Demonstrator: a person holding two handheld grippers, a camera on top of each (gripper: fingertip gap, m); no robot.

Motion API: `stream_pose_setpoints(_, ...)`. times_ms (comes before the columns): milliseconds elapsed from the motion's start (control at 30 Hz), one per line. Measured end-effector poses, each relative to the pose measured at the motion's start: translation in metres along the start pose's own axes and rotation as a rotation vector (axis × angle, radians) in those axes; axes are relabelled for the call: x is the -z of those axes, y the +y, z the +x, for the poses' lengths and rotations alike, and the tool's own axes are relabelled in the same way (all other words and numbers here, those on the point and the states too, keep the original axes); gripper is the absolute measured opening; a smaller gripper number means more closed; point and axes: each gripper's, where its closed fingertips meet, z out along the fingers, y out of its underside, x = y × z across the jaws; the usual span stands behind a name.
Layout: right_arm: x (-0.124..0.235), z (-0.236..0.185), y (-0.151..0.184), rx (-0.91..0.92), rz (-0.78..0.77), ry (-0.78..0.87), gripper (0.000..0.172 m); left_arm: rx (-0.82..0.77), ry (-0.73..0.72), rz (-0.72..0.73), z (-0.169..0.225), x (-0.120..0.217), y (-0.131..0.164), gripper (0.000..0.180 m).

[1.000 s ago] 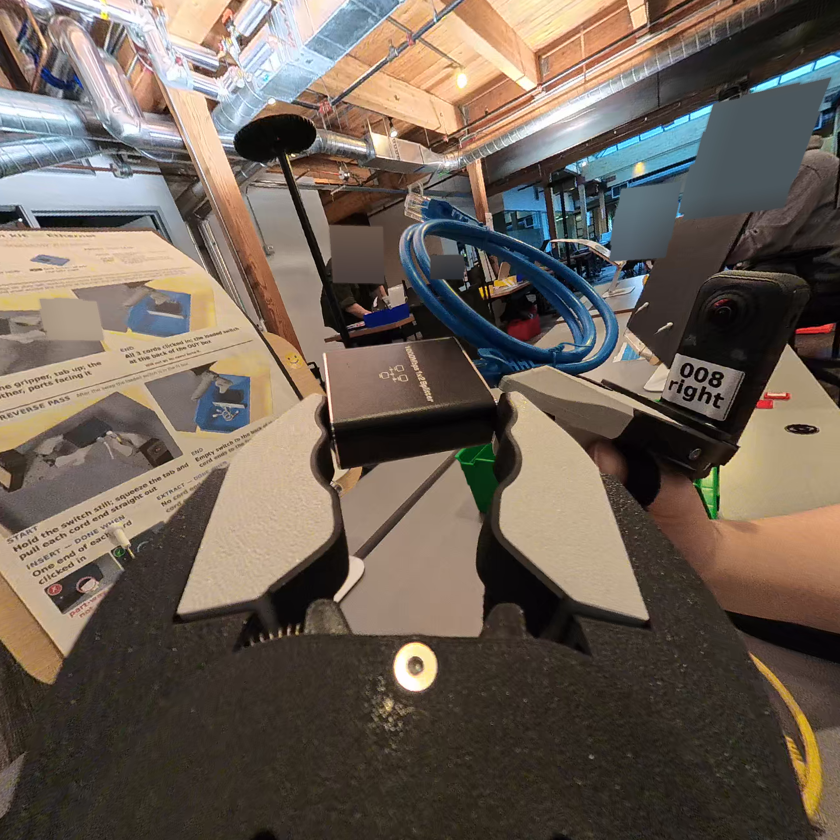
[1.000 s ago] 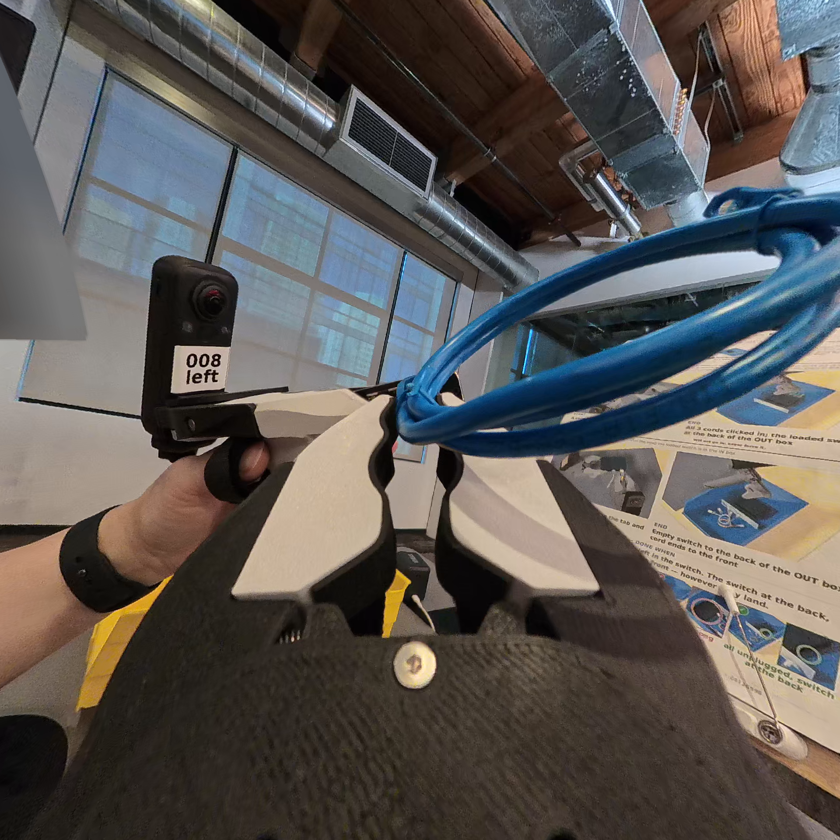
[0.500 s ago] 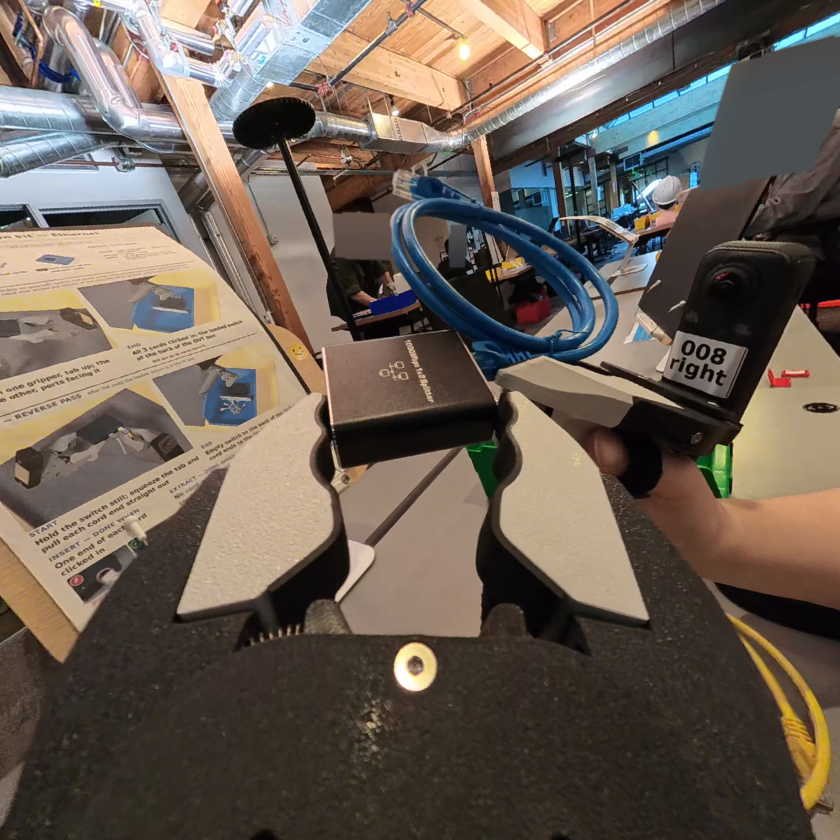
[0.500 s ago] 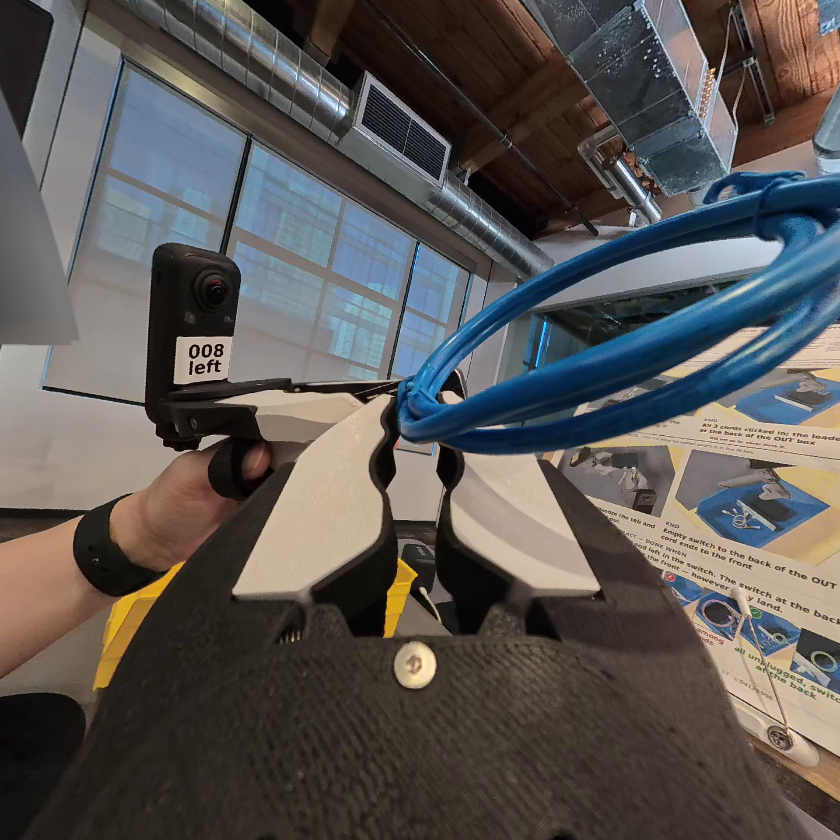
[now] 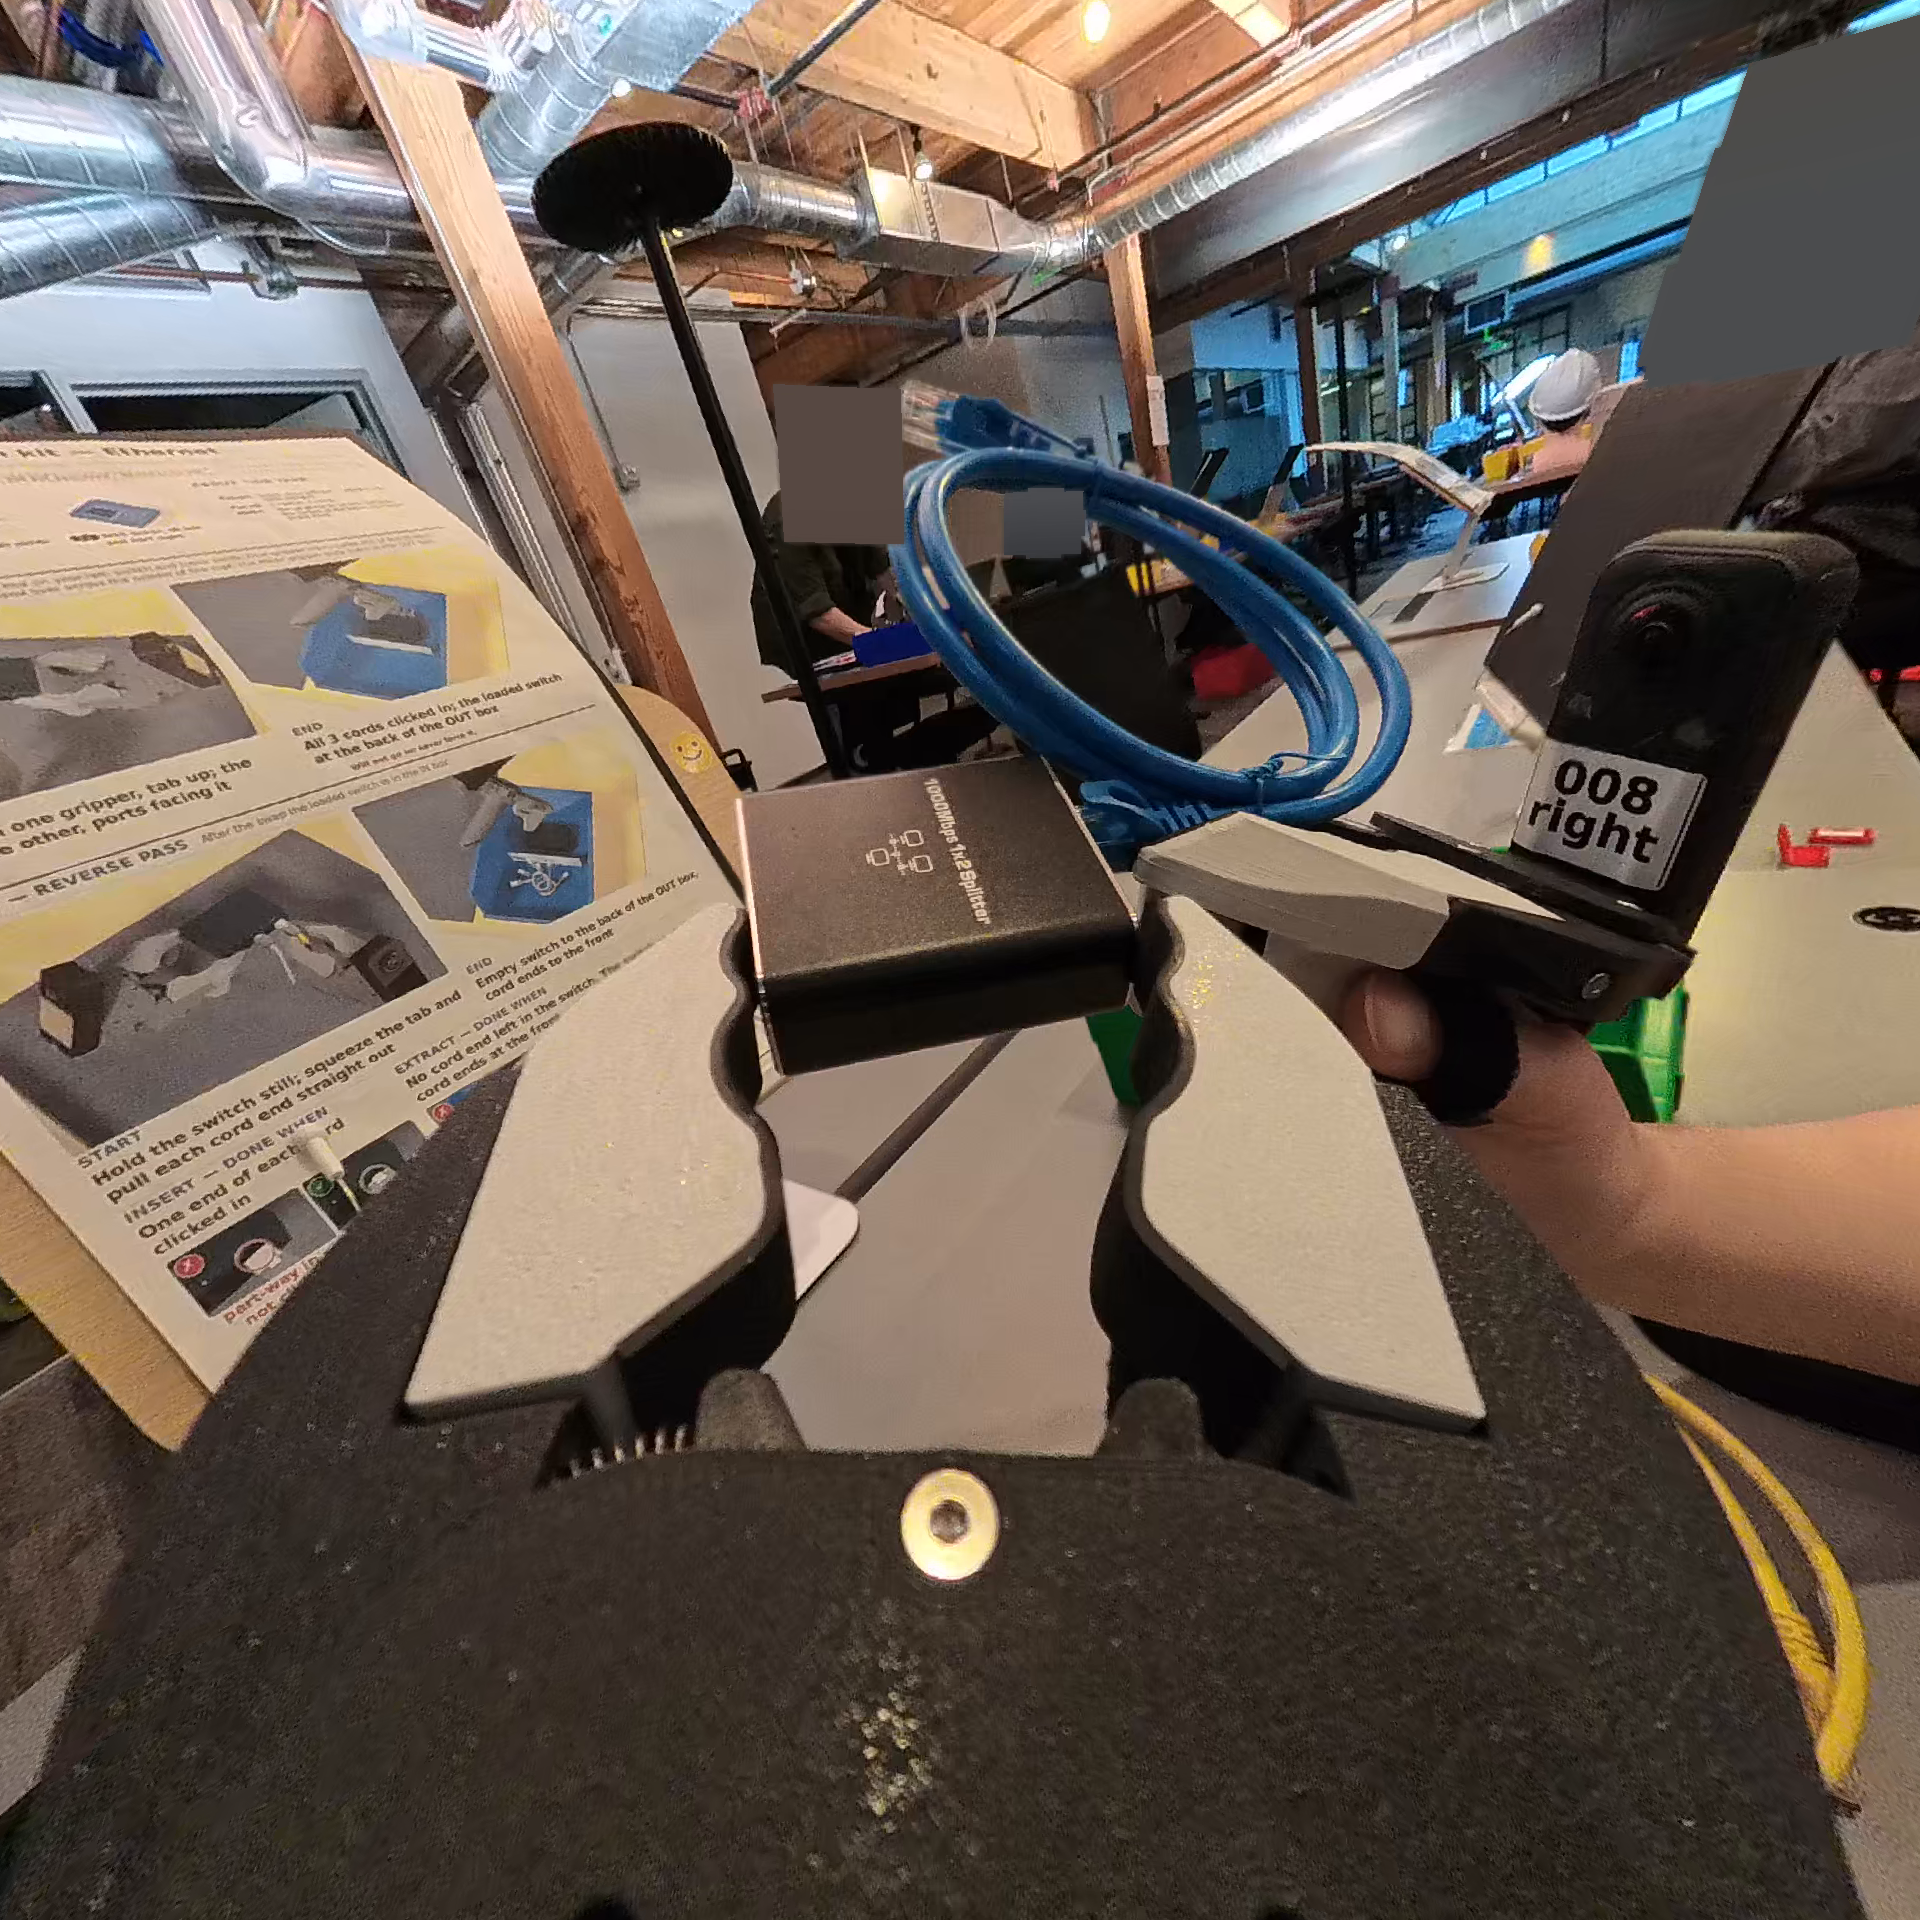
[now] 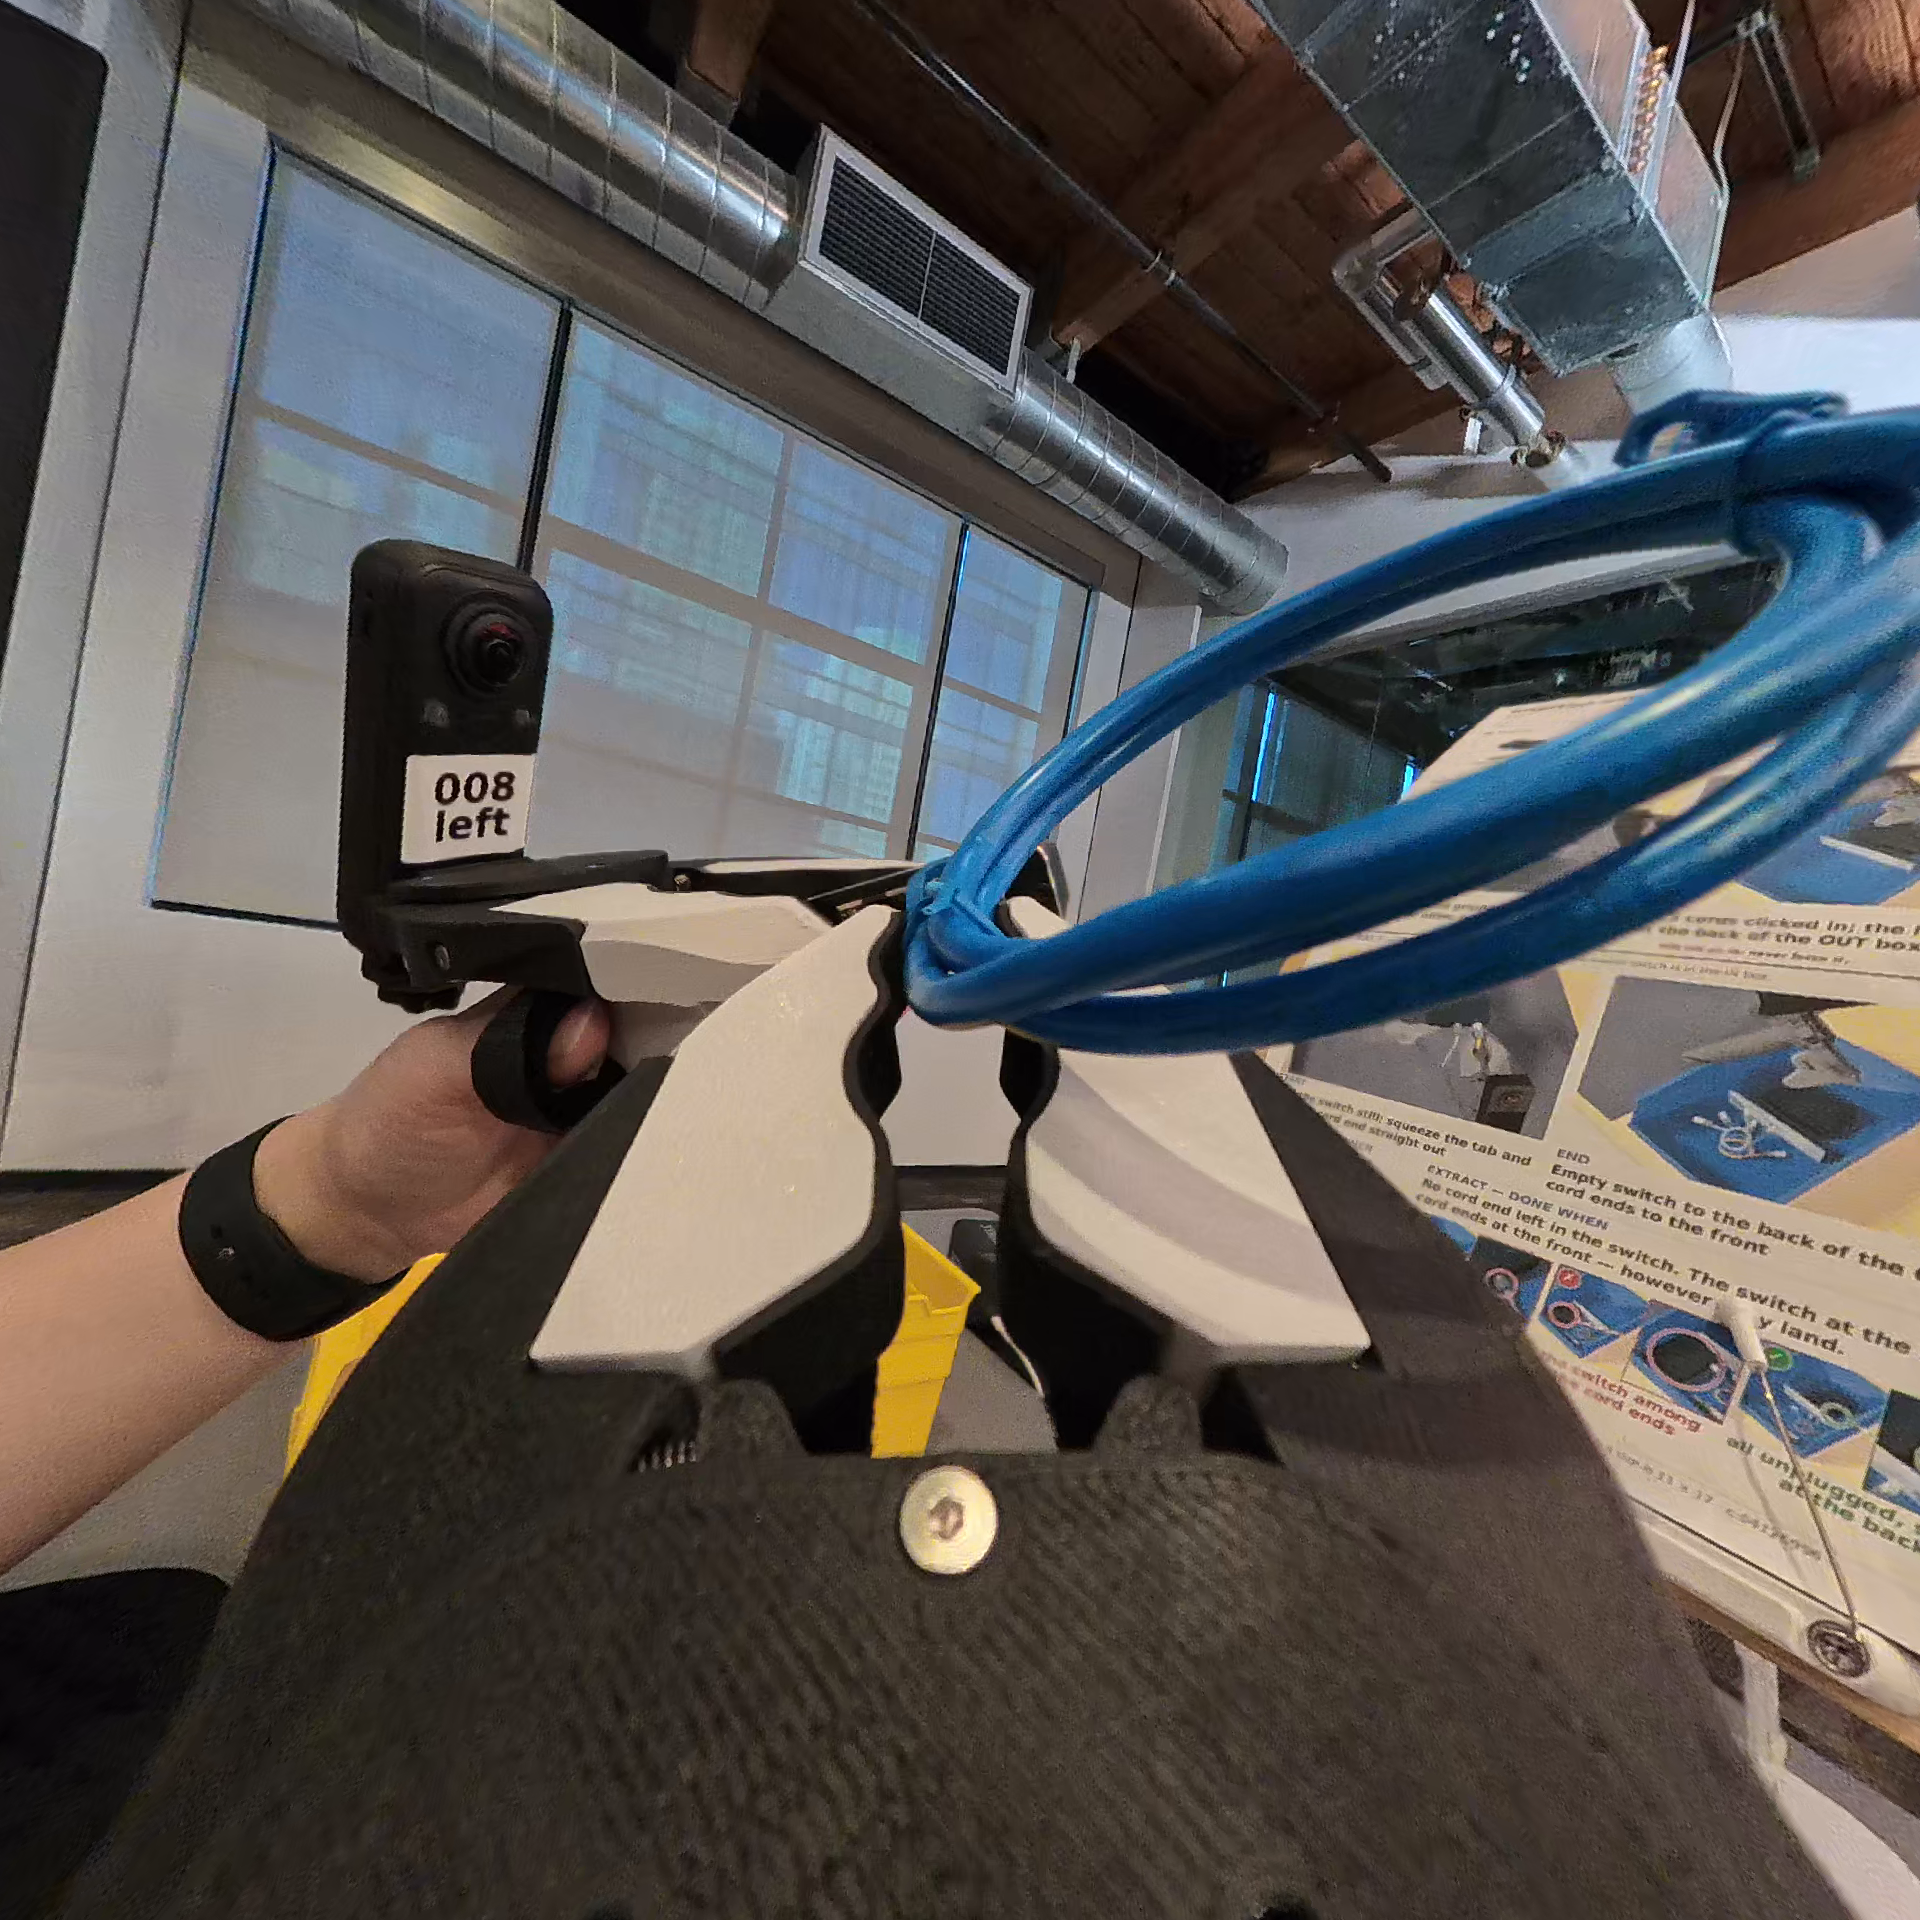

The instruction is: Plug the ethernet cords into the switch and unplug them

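- The left gripper (image 5: pixel 940 971) is clamped on the small black metal switch box (image 5: pixel 914 914), one pad pressing each side; both are raised above the table.
- The right gripper (image 6: pixel 945 982) pinches the coiled blue ethernet cord (image 6: pixel 1351 831) near its plug.
- The blue plug (image 5: pixel 1117 826) sits at the box's far face; seating cannot be judged.
- Keep the box still; drive the plug straight along the port axis.

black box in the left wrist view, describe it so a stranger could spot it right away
Start at the big instruction poster on the left and move right to the left gripper. The black box is clamped between its grey fingers, in front of the blue cable coil. It is the only dark, flat metal block there.
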Motion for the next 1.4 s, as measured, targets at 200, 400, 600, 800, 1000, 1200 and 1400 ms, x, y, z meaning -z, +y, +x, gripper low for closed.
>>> stream_pose_setpoints(200,0.009,0.017,-0.011,-0.081,0.068,0.025,0.016,0.120,0.035,0.019,-0.007,0.008,-0.006,0.084)
stream_pose_setpoints(400,0.006,0.033,0.012,-0.224,-0.030,0.047,0.016,-0.001,0.015,0.044,-0.013,0.022,-0.012,0.082)
stream_pose_setpoints(600,-0.001,0.033,0.050,-0.447,-0.198,0.051,0.016,-0.660,-0.172,-0.284,-0.017,0.016,0.040,0.064)
stream_pose_setpoints(800,-0.004,0.019,0.079,-0.486,-0.371,0.018,0.016,-0.938,-0.259,-0.440,-0.028,0.001,0.084,0.039)
stream_pose_setpoints(1000,0.003,0.022,0.106,-0.570,-0.449,-0.023,0.016,-0.858,-0.257,-0.569,-0.034,0.002,0.112,0.025)
stream_pose_setpoints(1200,0.028,0.028,0.161,-0.732,-0.584,0.015,0.028,-0.765,-0.231,-0.772,-0.032,0.015,0.170,0.025)
stream_pose_setpoints(1400,0.080,0.006,0.187,-0.918,-0.801,0.043,0.042,-0.777,-0.208,-0.954,-0.019,0.031,0.212,0.024)
